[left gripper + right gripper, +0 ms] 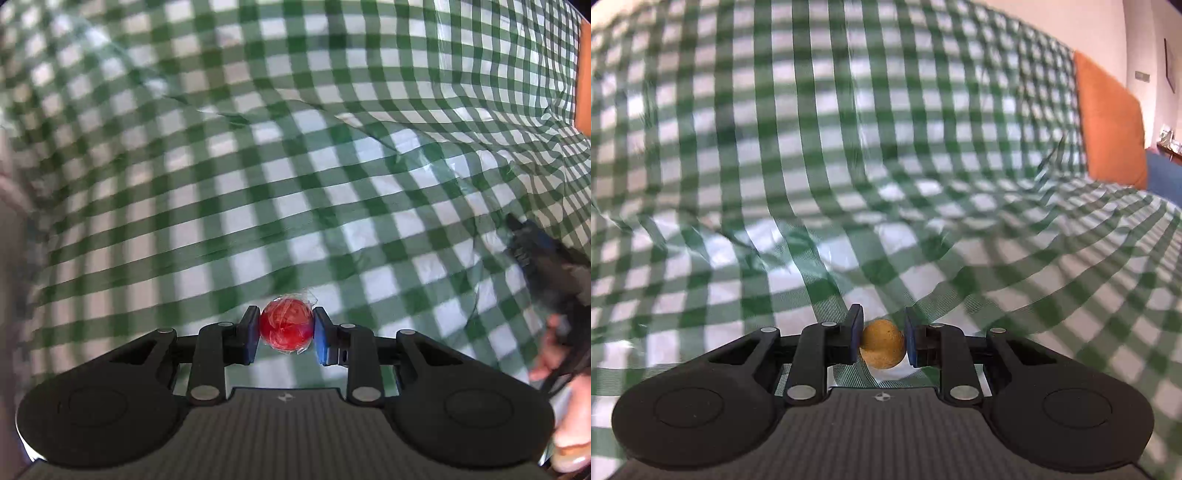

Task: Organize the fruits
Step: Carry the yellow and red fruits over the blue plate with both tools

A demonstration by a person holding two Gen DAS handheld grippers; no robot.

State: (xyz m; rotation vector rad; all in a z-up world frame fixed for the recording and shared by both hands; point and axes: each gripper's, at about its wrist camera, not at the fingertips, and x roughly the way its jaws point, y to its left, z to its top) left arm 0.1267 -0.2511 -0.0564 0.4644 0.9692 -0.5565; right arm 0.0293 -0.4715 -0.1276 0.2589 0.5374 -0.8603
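My left gripper [286, 326] is shut on a small round red fruit [285, 325] wrapped in clear plastic film, held above the green-and-white checked cloth [258, 166]. My right gripper [882, 339] is shut on a small round tan-yellow fruit [882, 344], held above the same checked cloth [812, 166]. The right gripper also shows blurred at the right edge of the left wrist view [546, 266], with the person's hand behind it.
The checked cloth is wrinkled and covers a soft surface and its backrest. An orange cushion [1112, 122] leans at the far right, with a blue surface [1165, 173] beside it. A strip of the orange cushion shows in the left wrist view [583, 74].
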